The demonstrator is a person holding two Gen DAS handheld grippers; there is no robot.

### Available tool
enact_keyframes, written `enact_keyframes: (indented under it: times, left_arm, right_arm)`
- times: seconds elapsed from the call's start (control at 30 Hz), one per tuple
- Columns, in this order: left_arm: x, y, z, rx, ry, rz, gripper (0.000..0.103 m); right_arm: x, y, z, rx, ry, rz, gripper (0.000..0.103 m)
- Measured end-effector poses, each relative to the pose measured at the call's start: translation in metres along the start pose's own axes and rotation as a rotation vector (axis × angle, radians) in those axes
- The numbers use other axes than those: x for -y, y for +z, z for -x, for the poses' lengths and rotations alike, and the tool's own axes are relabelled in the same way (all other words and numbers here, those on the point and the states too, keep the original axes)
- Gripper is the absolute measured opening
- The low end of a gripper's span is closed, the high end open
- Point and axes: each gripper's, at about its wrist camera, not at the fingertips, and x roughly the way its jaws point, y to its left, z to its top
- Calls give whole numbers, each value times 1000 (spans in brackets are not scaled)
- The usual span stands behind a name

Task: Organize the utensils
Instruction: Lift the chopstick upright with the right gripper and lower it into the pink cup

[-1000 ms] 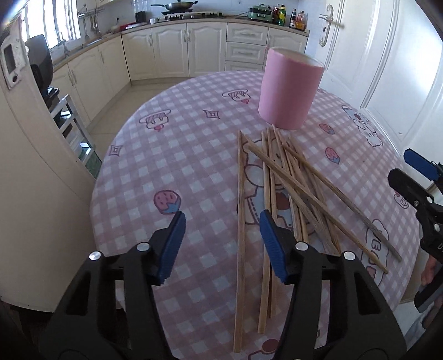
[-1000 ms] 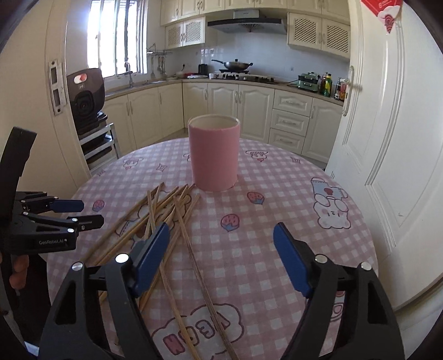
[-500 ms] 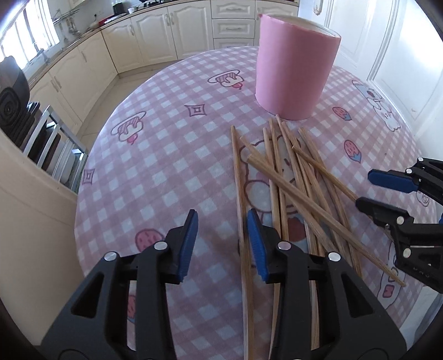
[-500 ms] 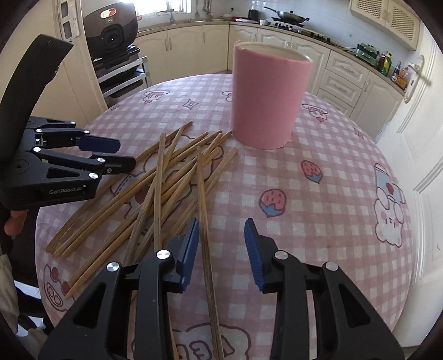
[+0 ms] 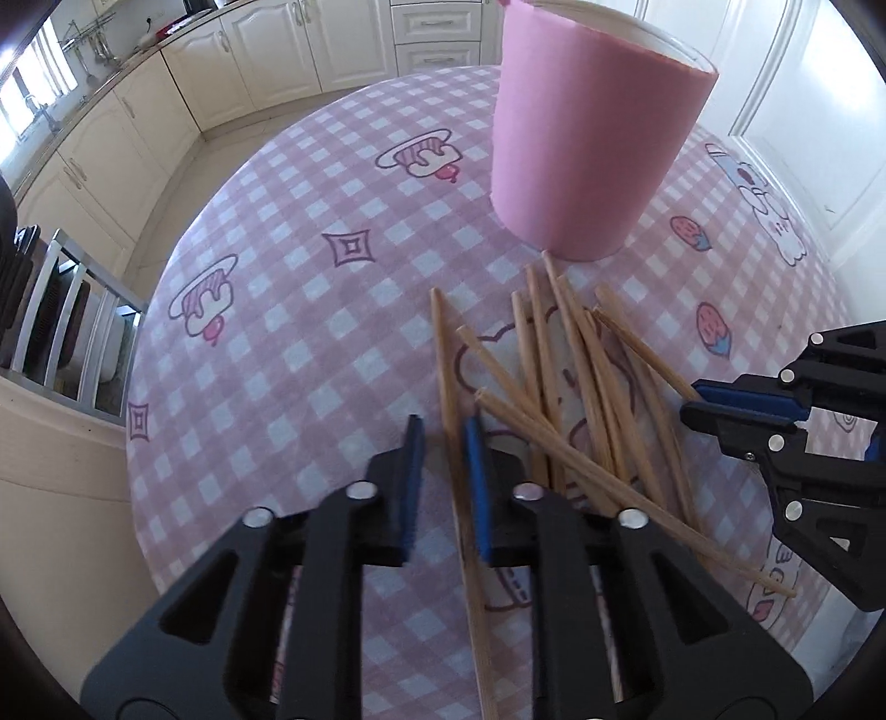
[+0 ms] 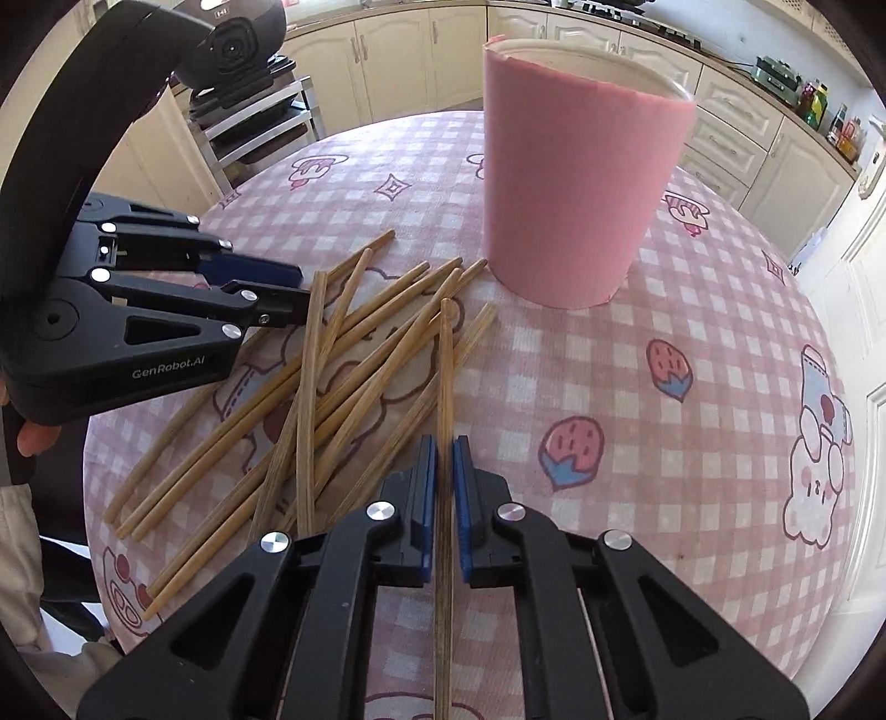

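Note:
Several wooden chopsticks (image 5: 581,387) (image 6: 343,376) lie scattered on the checked tablecloth in front of a tall pink cup (image 5: 587,149) (image 6: 576,194). My left gripper (image 5: 443,426) (image 6: 304,291) points down at the left edge of the pile. Its jaws are closing around the leftmost chopstick (image 5: 447,376), which lies against the right pad, with a gap on the other side. My right gripper (image 6: 443,443) (image 5: 689,400) is shut on the rightmost chopstick (image 6: 444,376), which runs straight between its blue pads towards the cup.
The round table (image 6: 720,332) drops off close behind both grippers. A metal rack (image 5: 66,310) and a black appliance (image 6: 238,44) stand to the left of it, cream cabinets (image 5: 310,44) behind and a white door (image 5: 803,111) to the right. A hand (image 6: 33,437) holds the left gripper.
Both grippers dropped closer to the chopsticks and narrowed their jaws. The right one came shut on a single chopstick; the left one drew in around the leftmost stick.

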Motion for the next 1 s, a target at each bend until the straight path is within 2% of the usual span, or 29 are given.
enact_keyframes:
  times: [0.2, 0.47, 0.63, 0.77, 1.0]
  left_arm:
    - [-6, -8, 19, 49, 2, 57, 6]
    - [-23, -8, 115, 270, -23, 140, 6]
    - [-19, -8, 173, 418, -41, 155, 6]
    - [-12, -1, 195, 481, -44, 160, 6]
    - [0, 10, 211, 532, -83, 151, 6]
  right_arm:
    - [8, -2, 30, 82, 24, -28, 5]
    - [12, 11, 98, 277, 52, -59, 5]
    - [3, 25, 122, 355, 56, -36, 5]
    - [3, 30, 133, 398, 66, -25, 5]
    - [-4, 44, 155, 445, 46, -10, 5]
